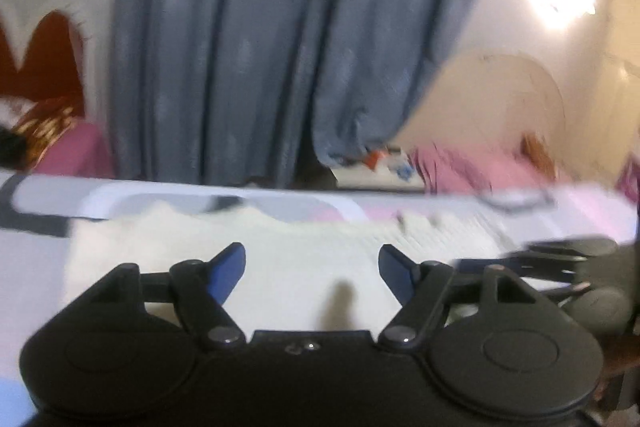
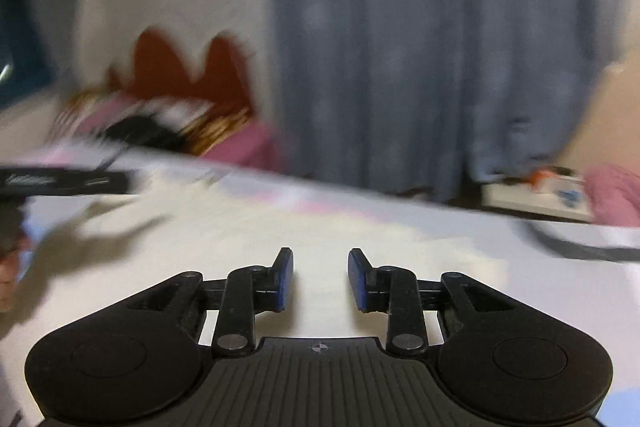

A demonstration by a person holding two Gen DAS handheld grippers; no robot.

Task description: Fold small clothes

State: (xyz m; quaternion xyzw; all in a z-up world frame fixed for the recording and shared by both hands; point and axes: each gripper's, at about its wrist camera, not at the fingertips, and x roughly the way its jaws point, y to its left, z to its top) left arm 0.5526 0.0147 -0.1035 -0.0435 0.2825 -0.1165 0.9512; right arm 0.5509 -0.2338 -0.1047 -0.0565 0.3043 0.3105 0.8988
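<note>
A cream-white knitted garment point(image 1: 304, 259) lies flat on the patterned bed sheet point(image 1: 36, 247); it also shows in the right wrist view point(image 2: 248, 239). My left gripper point(image 1: 312, 259) is open and empty, its blue pads spread wide just above the garment. My right gripper point(image 2: 320, 263) is open and empty, hovering over the garment. The right gripper point(image 1: 560, 267) appears blurred at the right of the left wrist view. The left gripper point(image 2: 60, 181) appears blurred at the left of the right wrist view.
Blue-grey curtains point(image 1: 248, 47) hang behind the bed. Pink bedding point(image 1: 480, 167) and a low white table with small items point(image 2: 536, 195) stand beyond the far edge. A red headboard and cushions point(image 2: 192, 95) are at the left. Both views are motion-blurred.
</note>
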